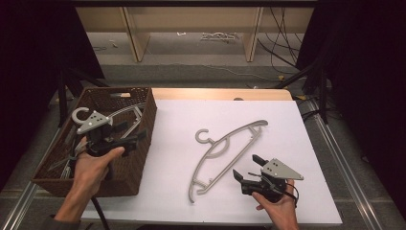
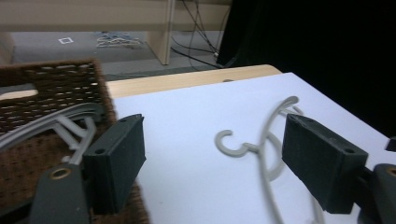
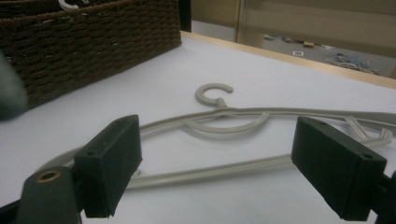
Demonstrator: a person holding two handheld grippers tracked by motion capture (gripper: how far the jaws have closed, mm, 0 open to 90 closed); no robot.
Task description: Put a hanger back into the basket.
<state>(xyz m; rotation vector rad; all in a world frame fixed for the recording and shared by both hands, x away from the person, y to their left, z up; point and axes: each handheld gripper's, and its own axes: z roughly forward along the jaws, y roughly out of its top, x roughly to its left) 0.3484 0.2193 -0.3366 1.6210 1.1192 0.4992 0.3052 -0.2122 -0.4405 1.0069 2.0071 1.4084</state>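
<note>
Two grippers, left [image 1: 125, 136] and right [image 1: 246, 170], both gape empty; one hanger [image 1: 225, 151] on table, several in basket [image 1: 139, 158]

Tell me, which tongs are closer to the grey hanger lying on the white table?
Right. The right tongs sit open just beside the hanger, near its lower bar. The left tongs hang open over the basket, well apart from it.

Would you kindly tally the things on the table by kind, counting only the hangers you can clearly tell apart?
Grey hangers on the white sheet: 1
Grey hangers clearly told apart in the basket: 2
Wicker baskets: 1
Total: 4; further basket hangers cannot be told.
</note>
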